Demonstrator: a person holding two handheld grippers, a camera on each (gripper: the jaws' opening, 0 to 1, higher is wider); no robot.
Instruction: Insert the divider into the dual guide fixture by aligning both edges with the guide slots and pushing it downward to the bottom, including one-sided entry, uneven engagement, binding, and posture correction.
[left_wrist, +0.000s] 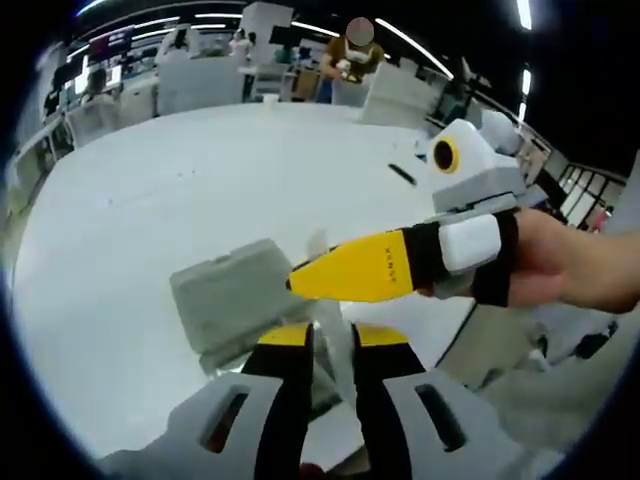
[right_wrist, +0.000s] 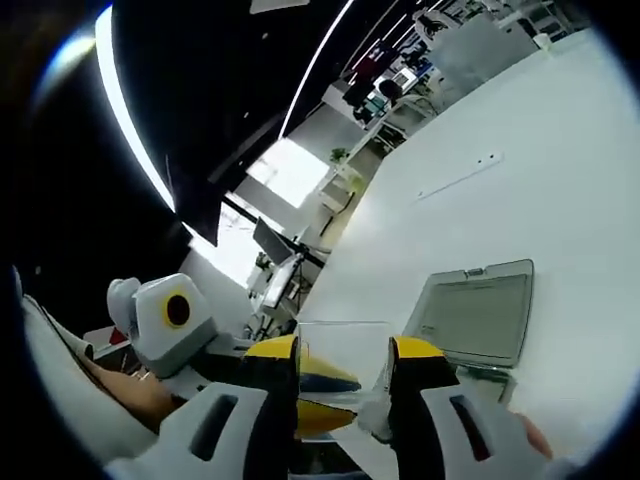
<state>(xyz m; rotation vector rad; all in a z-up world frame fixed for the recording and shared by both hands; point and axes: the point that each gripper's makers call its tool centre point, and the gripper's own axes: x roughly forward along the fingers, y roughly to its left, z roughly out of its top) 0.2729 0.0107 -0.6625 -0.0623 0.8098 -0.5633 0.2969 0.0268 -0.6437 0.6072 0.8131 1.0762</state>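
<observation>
Left claw (left_wrist: 332, 345) pinches the clear divider (left_wrist: 335, 335) at lower centre above the grey guide fixture (left_wrist: 235, 300) on the white tabletop (left_wrist: 180, 190), while right claw (right_wrist: 345, 365) grips it too, so level both edges before pressing down.

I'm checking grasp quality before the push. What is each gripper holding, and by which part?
The left gripper pinches the clear divider by its lower edge. The right gripper straddles the divider's clear edge; whether it clamps cannot be told.

A broad white table (left_wrist: 180, 190) sits in a dim hall with ceiling strip lights (right_wrist: 125, 125) and distant workstations (left_wrist: 200, 85).
</observation>
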